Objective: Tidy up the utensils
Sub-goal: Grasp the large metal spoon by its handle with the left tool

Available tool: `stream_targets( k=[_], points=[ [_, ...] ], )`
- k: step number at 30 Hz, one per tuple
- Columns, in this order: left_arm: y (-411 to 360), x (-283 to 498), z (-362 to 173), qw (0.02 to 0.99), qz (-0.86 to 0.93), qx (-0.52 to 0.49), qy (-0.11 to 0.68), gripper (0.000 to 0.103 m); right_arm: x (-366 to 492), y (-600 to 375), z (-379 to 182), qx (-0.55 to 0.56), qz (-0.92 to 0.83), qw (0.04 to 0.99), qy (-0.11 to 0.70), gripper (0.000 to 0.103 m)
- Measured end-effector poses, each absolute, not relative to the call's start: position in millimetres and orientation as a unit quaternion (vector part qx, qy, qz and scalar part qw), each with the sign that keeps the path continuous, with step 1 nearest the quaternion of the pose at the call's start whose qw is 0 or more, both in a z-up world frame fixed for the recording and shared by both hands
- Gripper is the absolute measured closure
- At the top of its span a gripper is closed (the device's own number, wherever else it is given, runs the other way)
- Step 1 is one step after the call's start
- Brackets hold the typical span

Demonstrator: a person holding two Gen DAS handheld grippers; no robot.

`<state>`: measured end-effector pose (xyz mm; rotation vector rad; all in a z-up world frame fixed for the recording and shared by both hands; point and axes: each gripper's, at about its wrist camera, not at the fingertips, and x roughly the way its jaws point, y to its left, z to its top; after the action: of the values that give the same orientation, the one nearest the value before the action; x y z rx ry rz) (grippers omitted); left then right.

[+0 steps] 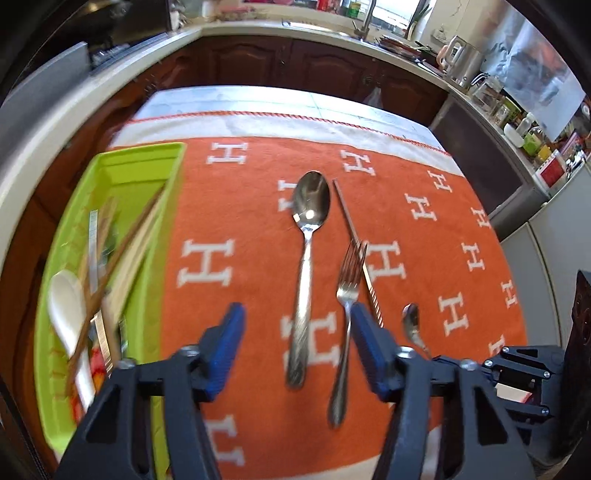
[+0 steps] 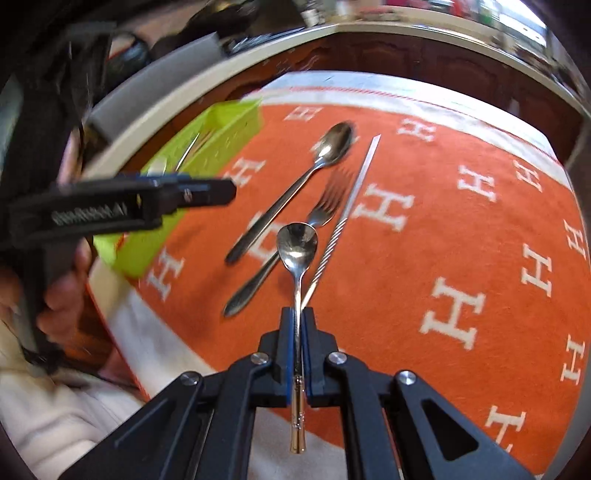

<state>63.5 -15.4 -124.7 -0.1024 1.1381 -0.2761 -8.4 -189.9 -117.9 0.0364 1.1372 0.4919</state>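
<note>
From the left wrist, a lime plastic tray (image 1: 140, 166) is seen at the left of the table's orange cloth (image 1: 243, 206), with a white spoon (image 1: 68, 314) and brown chopsticks (image 1: 122, 247) inside. A large steel spoon (image 1: 306, 258), a fork (image 1: 347, 306) and a ridged metal chopstick (image 1: 360, 254) lie ahead. The left tool (image 1: 297, 325) is spread wide above them, gripping nothing.

From the right wrist, a small teaspoon (image 2: 297, 258) is clamped by its slim handle in the right tool (image 2: 297, 317), bowl forward, above the cloth (image 2: 443, 221).

Dark wood cabinets (image 1: 295, 62); pale countertop (image 1: 280, 27); bright window (image 1: 393, 11)
</note>
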Motion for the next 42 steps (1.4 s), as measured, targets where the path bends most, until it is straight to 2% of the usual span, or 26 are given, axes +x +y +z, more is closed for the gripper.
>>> stream_targets(
  k=[3,6,19,30,42],
  points=[
    [-17,91,-140,0.811,-0.137,-0.075,0.564,0.079,7,-210,-120,0.061,0.211,0.818,0.531,0.099],
    [-19,111,-154,0.794,-0.14,-0.096,0.583,0.087,15,-223,-121,0.087,0.201,0.82,0.529,0.099],
    [-40,133,-183,0.786,-0.156,-0.074,0.593,0.093,27,-256,-136,0.143,0.195,0.814,0.527,0.099],
    [-60,125,-176,0.806,-0.134,0.008,0.576,0.096,27,-262,-142,0.153,0.192,0.811,0.531,0.099],
    [-40,100,-151,0.818,-0.135,-0.01,0.559,0.097,26,-260,-136,0.156,0.199,0.812,0.526,0.099]
  ],
)
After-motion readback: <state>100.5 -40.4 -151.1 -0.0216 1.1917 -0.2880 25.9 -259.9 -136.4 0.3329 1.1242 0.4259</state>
